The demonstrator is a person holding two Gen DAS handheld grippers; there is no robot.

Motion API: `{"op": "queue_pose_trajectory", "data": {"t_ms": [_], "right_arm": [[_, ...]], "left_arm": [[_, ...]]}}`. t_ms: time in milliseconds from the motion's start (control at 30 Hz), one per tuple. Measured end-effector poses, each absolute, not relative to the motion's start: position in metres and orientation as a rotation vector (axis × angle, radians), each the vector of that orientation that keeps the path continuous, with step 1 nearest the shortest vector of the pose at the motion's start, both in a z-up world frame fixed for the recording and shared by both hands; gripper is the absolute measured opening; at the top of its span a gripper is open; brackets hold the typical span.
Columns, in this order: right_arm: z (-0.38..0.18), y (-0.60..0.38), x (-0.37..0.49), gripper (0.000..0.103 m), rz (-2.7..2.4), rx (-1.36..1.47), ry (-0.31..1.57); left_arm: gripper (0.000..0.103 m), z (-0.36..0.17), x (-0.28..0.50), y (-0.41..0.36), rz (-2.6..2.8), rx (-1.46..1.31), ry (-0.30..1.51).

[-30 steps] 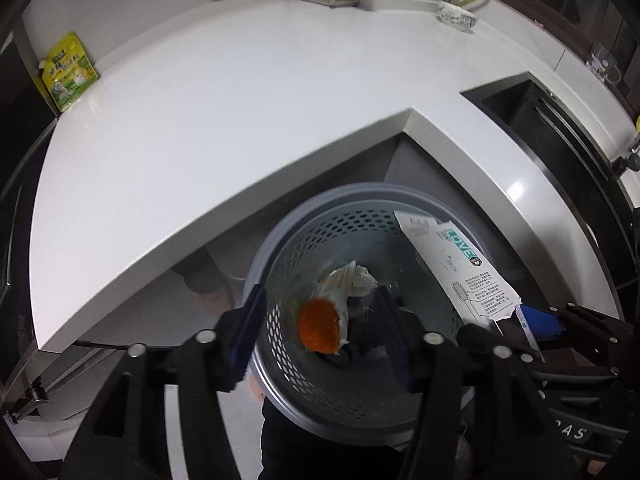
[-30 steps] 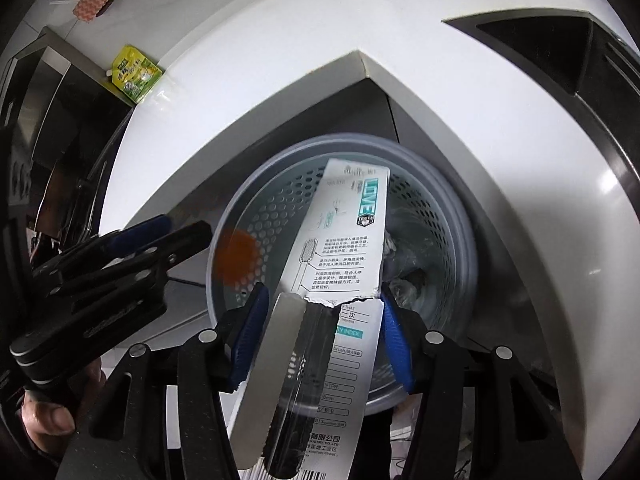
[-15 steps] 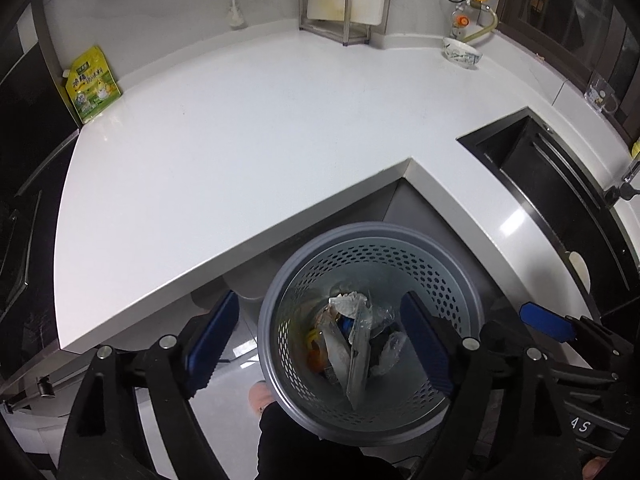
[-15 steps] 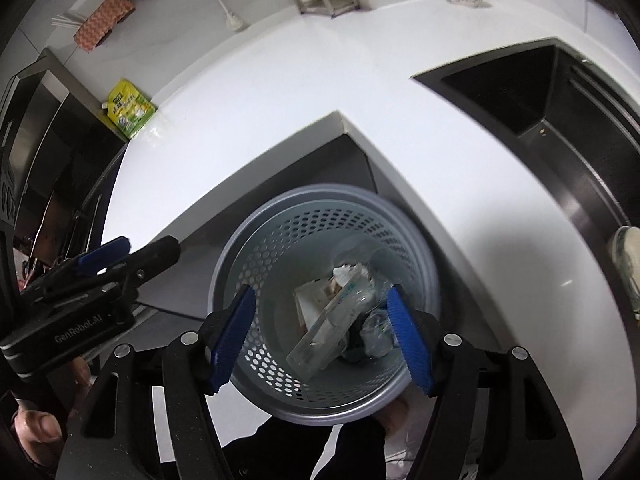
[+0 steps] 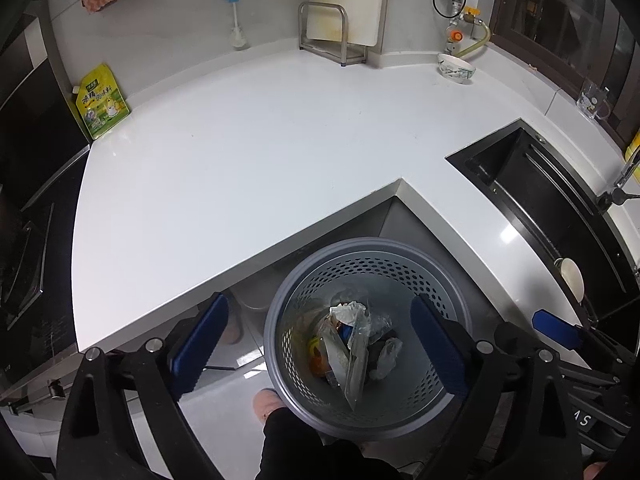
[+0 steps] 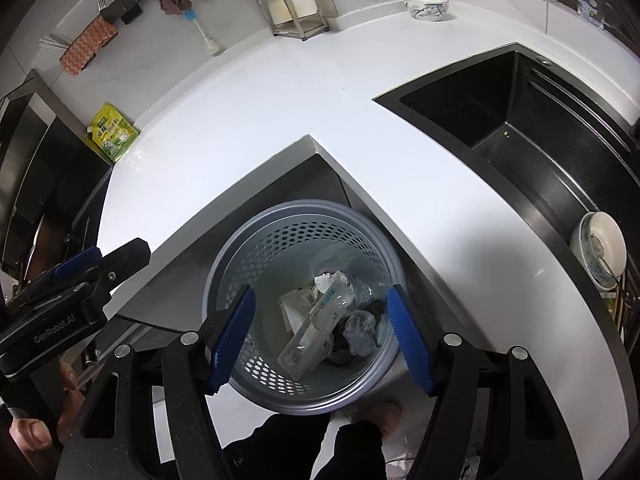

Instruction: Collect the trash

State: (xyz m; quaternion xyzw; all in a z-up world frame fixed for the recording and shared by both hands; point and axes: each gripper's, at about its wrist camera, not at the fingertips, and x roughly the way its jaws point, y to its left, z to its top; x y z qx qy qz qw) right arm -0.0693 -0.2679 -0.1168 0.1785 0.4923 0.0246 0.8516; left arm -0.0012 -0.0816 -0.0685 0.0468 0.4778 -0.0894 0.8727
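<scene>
Both the left gripper [image 5: 320,344] and right gripper [image 6: 318,336] hang spread and empty above the bin [image 5: 280,300], presumably having released. Trash [image 6: 320,320] lies inside, below the desk [image 5: 240,160] inner corner.

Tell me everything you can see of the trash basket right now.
The trash basket is round, grey plastic, with a smooth wide rim and perforated walls. It stands upright on the floor in the counter's inner corner, below both open grippers. Inside lie a clear blister pack, crumpled wrappers and something orange. Nothing grips it.
</scene>
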Motion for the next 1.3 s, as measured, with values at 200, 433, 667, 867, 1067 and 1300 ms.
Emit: {"op": "queue_pose_trajectory", "data": {"t_ms": [200,433,667,867,1067,1300], "right_arm": [[-0.114,-0.267,-0.073,0.066,0.044,0.372,1.036],[-0.11,-0.265,-0.075,0.066,0.03,0.359,1.03],[-0.108,-0.262,-0.077,0.066,0.018,0.329,1.027],[-0.107,-0.261,-0.079,0.066,0.01,0.315,1.024],[-0.107,-0.262,-0.08,0.066,0.003,0.314,1.027],[-0.105,-0.261,-0.08,0.066,0.003,0.3,1.022]], "left_arm": [[0.093,-0.065,-0.004,-0.082,-0.186,0.099,0.997],[0.094,-0.061,-0.007,-0.081,-0.182,0.105,0.99],[0.096,-0.059,-0.008,-0.078,-0.17,0.111,0.994],[0.096,-0.058,-0.012,-0.078,-0.178,0.112,0.993],[0.096,-0.058,-0.012,-0.078,-0.175,0.121,0.998],[0.096,-0.057,-0.013,-0.077,-0.153,0.129,0.99]]}}
